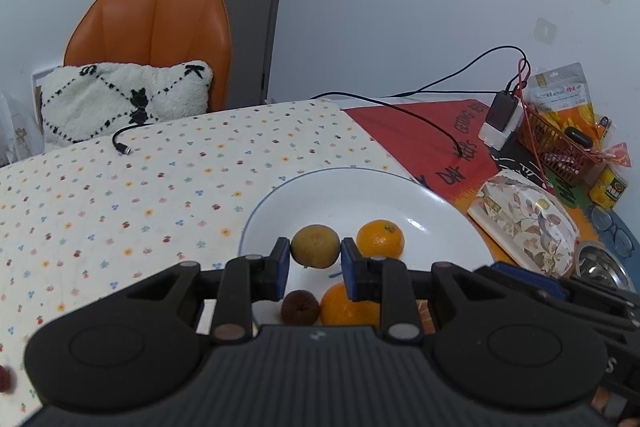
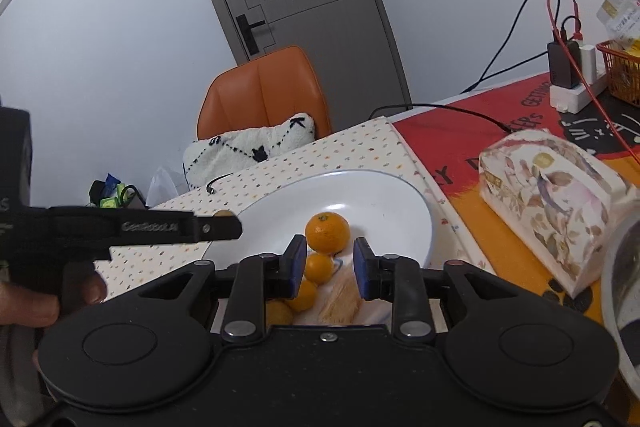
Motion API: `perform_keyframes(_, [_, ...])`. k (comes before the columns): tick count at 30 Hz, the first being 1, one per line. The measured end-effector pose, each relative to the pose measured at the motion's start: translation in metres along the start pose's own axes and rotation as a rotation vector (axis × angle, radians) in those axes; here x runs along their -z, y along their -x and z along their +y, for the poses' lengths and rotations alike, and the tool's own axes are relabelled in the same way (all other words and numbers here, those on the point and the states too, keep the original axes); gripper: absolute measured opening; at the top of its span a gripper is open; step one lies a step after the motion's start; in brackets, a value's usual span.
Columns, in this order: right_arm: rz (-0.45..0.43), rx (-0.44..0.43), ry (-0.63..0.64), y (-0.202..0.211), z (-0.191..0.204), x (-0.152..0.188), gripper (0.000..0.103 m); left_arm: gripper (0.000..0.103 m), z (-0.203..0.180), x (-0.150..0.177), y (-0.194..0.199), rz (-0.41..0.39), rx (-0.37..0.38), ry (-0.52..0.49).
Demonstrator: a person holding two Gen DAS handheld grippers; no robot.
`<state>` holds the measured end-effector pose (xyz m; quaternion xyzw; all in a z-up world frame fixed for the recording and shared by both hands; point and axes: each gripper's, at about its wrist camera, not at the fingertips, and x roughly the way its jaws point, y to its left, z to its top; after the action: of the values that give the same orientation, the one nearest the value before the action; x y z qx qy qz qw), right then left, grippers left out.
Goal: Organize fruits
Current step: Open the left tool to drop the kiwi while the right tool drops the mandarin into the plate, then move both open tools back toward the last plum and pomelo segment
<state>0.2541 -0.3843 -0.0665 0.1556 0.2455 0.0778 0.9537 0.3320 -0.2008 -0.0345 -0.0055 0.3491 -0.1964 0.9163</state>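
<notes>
Left gripper [image 1: 315, 269] fingers are pinching the brownish-green fruit [image 1: 315, 245] over the white plate [image 1: 440, 227]; it could be slipping out and rolling off the table. Right gripper [image 2: 329, 269] fingers are hanging parted and empty. An orange [image 1: 380, 239] is sitting in the plate, more oranges [image 2: 318, 269] just outside its near rim. The tissue pack [image 1: 524, 219] is crowding the plate's right side.

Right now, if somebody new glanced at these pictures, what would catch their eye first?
Probably the white plate on the dotted tablecloth, with the left gripper holding a yellow-brown fruit between its blue fingers just above it, beside a bright orange already lying there. Next, the orange chair with its white cushion behind the table, and the floral tissue pack to the right.
</notes>
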Motion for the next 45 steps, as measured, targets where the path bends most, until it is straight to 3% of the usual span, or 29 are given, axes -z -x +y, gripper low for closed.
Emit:
perform_keyframes(4, [0.01,0.0,0.01,0.003,0.002,0.005,0.028,0.026,-0.007,0.0,0.0,0.0,0.014,-0.007])
perform_keyframes(7, [0.01,0.004,0.014,0.004,0.006,0.006,0.037,0.026,-0.013,-0.001,0.0,-0.008,0.022,-0.005])
perform_keyframes(9, [0.005,0.013,0.021,0.006,0.007,0.008,0.043,0.032,-0.015,-0.001,0.005,-0.034,0.031,-0.011])
perform_keyframes(13, [0.01,0.008,0.021,0.008,0.008,0.01,0.044,0.038,-0.018,0.0,0.012,-0.035,0.022,-0.031])
perform_keyframes(19, [0.005,0.022,0.011,0.009,0.009,0.014,0.052,0.061,-0.006,0.004,0.024,-0.044,-0.002,-0.02])
perform_keyframes(23, [-0.008,0.063,0.009,0.011,0.012,0.017,0.07,0.079,0.004,0.007,0.036,-0.067,-0.015,-0.018])
perform_keyframes(28, [-0.036,0.087,0.014,0.018,0.018,0.018,0.087,0.09,0.016,0.01,0.052,-0.099,-0.014,0.012])
perform_keyframes(32, [-0.073,0.114,0.018,0.026,0.022,0.017,0.103,0.092,0.021,0.014,0.063,-0.127,-0.026,0.009])
perform_keyframes(45, [-0.128,0.145,0.05,0.041,0.041,0.021,0.103,0.092,0.029,0.017,0.1,-0.151,-0.021,0.012])
